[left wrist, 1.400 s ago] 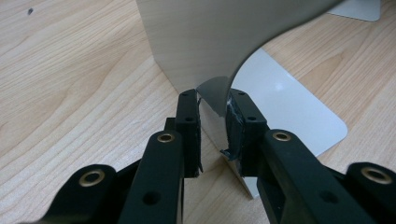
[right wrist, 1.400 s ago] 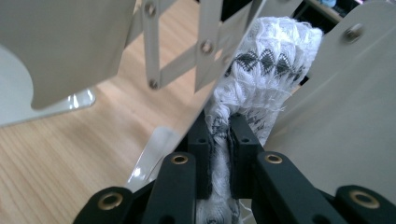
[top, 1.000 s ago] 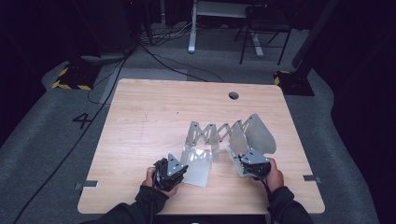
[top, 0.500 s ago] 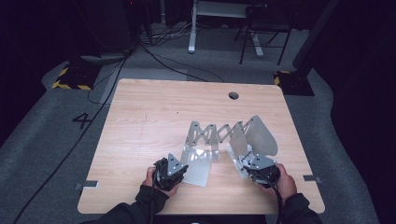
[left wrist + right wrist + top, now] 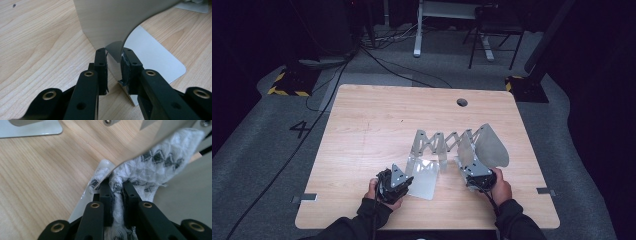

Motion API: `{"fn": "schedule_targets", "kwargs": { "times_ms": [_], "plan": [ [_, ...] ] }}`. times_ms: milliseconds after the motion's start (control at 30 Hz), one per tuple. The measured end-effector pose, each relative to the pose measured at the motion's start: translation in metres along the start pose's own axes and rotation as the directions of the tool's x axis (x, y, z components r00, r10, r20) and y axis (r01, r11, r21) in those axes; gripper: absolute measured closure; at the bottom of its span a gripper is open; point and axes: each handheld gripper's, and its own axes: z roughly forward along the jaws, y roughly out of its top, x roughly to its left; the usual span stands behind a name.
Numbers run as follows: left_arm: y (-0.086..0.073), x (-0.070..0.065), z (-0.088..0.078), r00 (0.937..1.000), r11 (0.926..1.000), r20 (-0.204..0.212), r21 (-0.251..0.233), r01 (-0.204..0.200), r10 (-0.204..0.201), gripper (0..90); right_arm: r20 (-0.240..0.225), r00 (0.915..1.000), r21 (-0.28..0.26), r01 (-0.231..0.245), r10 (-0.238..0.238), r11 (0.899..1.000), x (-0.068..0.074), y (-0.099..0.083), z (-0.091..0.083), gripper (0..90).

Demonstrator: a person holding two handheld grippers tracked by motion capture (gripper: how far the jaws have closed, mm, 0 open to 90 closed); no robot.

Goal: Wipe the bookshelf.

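**Two-handed grip on a folding metal rack with a sock**

Pale wood-grain tabletop (image 5: 377,130) fills the middle of the high view, with dark carpet and cables around it. At centre right stands the silver accordion-hinged metal rack with rounded plates (image 5: 447,145). Your left gripper (image 5: 393,186), at lower centre, has its jaws clamped on the thin lower edge of the rack's near plate (image 5: 116,50), seen in the left gripper view. Your right gripper (image 5: 477,176), at lower right, has its jaws pressed together on the white knitted sock with grey diamond pattern (image 5: 150,167), which drapes over a plate at the upper right of the right gripper view.

Risks, as judged: the smooth plate may slip from the left pads if you pull sideways; a sharp tug on the sock could snag the knit on a plate edge or drag the light rack across the table.
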Motion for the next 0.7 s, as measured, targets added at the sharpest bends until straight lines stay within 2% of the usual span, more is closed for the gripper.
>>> {"fn": "schedule_targets", "kwargs": {
  "times_ms": [133,233,367,433,567,633,700],
  "plan": [
    [0.0,0.0,0.0,1.0,1.0,0.004,-0.002,0.001,-0.001,76.4,-0.014,0.9999,-0.013,0.002,-0.002,1.0,-0.002,-0.003,0.001,80.8],
    [0.0,0.0,0.001,1.0,1.0,0.004,-0.002,0.002,-0.002,76.4,-0.039,0.9992,0.004,0.009,-0.009,1.0,-0.006,-0.006,-0.004,80.8],
    [0.0,0.001,0.001,1.0,1.0,0.006,-0.002,0.0,0.0,76.4,-0.087,0.9959,0.018,-0.024,0.025,1.0,-0.012,-0.017,-0.015,80.8],
    [0.0,0.001,0.001,1.0,1.0,0.005,-0.002,0.0,0.0,76.4,-0.094,0.9951,0.02,-0.029,0.031,0.999,-0.013,-0.018,-0.017,80.4],
    [0.0,0.001,0.0,1.0,1.0,0.007,-0.001,0.003,-0.003,76.4,-0.106,0.9934,0.012,-0.044,0.045,0.999,-0.016,-0.023,-0.028,72.4],
    [0.0,0.001,0.0,1.0,1.0,0.007,-0.001,0.002,-0.002,76.3,-0.104,0.9924,0.011,-0.065,0.066,0.998,-0.017,-0.022,-0.035,62.3],
    [0.0,0.001,0.0,1.0,1.0,0.007,-0.001,0.004,-0.004,76.3,-0.106,0.991,0.021,-0.08,0.081,0.997,-0.019,-0.021,-0.042,57.6]
  ]
}}
